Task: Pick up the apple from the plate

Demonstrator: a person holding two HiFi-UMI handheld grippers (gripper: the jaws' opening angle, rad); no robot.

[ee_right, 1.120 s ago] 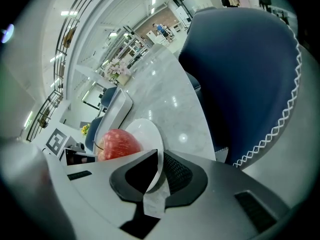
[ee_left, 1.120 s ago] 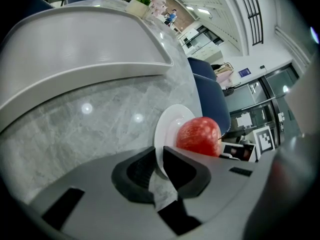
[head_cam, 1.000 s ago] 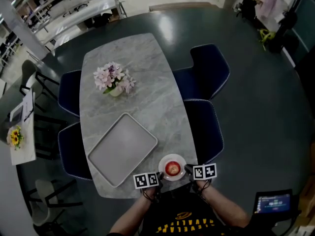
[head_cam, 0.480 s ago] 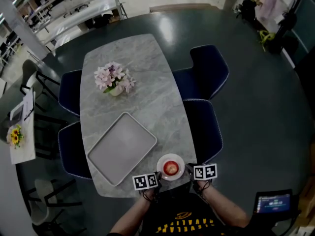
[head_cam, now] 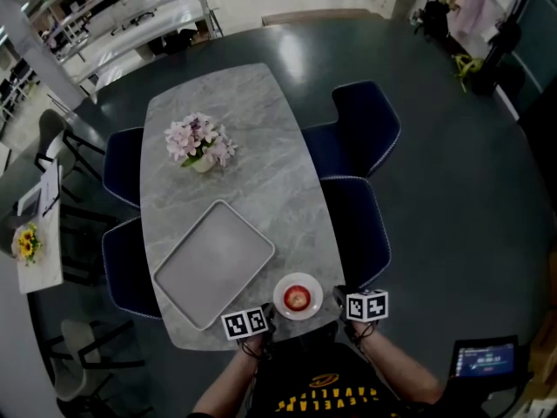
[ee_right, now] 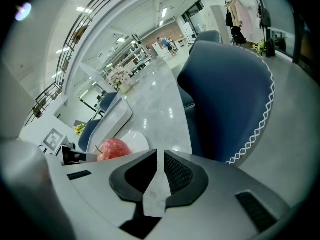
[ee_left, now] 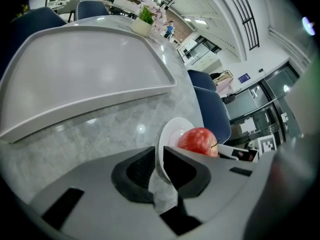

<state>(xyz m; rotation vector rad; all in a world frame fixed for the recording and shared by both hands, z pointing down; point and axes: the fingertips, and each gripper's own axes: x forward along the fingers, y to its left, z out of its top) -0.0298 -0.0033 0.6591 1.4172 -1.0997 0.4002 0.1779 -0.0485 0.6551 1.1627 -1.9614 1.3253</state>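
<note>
A red apple [head_cam: 297, 297] sits on a small white plate [head_cam: 312, 309] at the near end of the marble table [head_cam: 261, 146]. My left gripper [head_cam: 265, 316] is just left of the plate, its jaws shut with nothing between them. In the left gripper view the apple [ee_left: 199, 140] and the plate [ee_left: 172, 131] lie right beyond the left gripper [ee_left: 159, 156]. My right gripper [head_cam: 342, 300] is to the plate's right, off the table edge, also shut and empty. In the right gripper view the right gripper [ee_right: 159, 159] has the apple [ee_right: 114, 148] and plate [ee_right: 136, 140] off to its left.
A large grey tray [head_cam: 213, 259] lies left of the plate. A pot of pink flowers [head_cam: 200, 142] stands farther up the table. Dark blue chairs [head_cam: 357, 225] line both sides; one chair [ee_right: 235, 99] fills the right gripper view.
The left gripper has drawn back to the left, away from the plate. The right gripper has shifted slightly right. Apple and plate stay put.
</note>
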